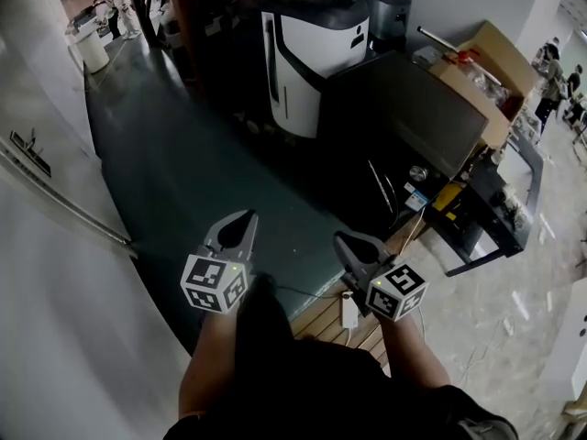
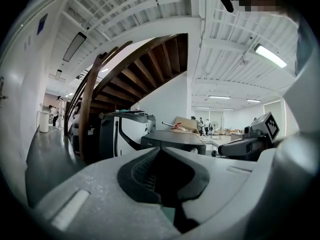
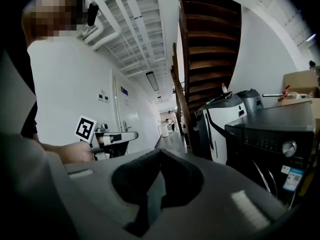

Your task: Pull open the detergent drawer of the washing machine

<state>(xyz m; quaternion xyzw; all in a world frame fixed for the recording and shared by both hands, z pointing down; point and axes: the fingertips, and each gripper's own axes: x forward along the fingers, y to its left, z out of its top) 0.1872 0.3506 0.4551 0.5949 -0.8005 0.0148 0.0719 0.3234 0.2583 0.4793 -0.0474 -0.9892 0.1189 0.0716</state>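
The washing machine [image 1: 404,108] is a dark box ahead and to the right, with a round knob [image 1: 418,172] on its front panel. I cannot make out its detergent drawer. In the right gripper view the washing machine [image 3: 272,134] stands at the right, its knob [image 3: 289,148] showing. My left gripper [image 1: 248,216] is shut with nothing in it, well short of the machine. My right gripper [image 1: 341,238] is shut too and holds nothing, a little nearer to the machine's front. Both point roughly level, side by side.
A white and black appliance [image 1: 312,53] stands behind the washing machine. An open cardboard box [image 1: 486,71] sits to its right, with a dark stand [image 1: 500,214] below. A white wall with a long rail [image 1: 64,204] runs along the left. A power strip [image 1: 349,310] lies on the floor near me.
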